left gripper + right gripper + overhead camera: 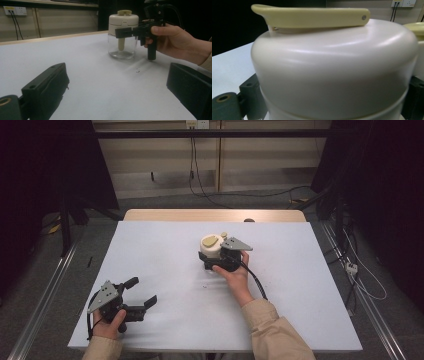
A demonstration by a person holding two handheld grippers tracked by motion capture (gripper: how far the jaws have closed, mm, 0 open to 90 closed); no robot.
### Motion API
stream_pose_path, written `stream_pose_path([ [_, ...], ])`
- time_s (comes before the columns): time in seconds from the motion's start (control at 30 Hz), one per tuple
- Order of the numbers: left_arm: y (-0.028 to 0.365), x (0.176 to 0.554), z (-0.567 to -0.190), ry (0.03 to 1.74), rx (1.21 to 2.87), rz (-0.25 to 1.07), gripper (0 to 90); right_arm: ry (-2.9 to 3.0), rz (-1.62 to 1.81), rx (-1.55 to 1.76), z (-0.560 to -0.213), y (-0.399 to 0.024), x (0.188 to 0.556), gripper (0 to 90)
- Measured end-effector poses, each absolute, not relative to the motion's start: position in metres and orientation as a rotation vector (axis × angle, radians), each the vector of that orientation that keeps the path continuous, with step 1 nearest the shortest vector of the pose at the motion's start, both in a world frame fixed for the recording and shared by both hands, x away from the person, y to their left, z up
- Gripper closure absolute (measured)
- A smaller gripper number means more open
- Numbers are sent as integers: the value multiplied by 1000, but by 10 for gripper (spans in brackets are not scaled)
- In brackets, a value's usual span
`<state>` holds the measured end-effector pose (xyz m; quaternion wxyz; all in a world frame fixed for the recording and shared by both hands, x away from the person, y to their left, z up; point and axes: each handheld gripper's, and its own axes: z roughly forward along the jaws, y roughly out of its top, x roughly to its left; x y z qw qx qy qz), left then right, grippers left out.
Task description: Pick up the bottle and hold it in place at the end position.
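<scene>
A small jar (214,251) stands upright near the middle of the white counter (150,245), a clear glass body under a cream plastic lid (123,20) with a yellowish flip tab (312,17) on top. The right gripper (216,261) is closed around it at lid height: in the left gripper view a black jaw lies across the front of the lid's lower edge, and in the right gripper view the lid bulges between the two jaws. The left gripper (140,292) rests near the counter's front left corner, well apart from the jar, jaws spread wide with nothing between them.

The jar looks empty (only a pale stem hangs inside), so it should be light, but the glass is breakable and both glass and glossy lid are likely slick. The lid band seems the better hold, being stiff and slightly ridged where it meets the glass. If the lid only sits on loosely, lifting by it could leave the glass behind, so a firm, level squeeze is called for.
</scene>
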<state>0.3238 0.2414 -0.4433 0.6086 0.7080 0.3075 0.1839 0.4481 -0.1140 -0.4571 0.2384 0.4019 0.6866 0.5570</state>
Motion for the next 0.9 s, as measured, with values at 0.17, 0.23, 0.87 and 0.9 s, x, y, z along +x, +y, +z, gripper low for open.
stream_pose_path([
  [0.17, 241, 324, -443, 709, 1636, 425, 33, 1887, 1519, 1091, -457, -113, 448, 67],
  [0.23, 241, 324, -443, 711, 1635, 424, 33, 1889, 1513, 1082, -457, -113, 448, 67],
  [0.87, 240, 325, -443, 710, 1637, 424, 33, 1922, 1486, 1064, -456, -113, 445, 65],
  [0.9, 240, 325, -443, 710, 1638, 423, 33, 1926, 1485, 1066, -456, -114, 445, 65],
])
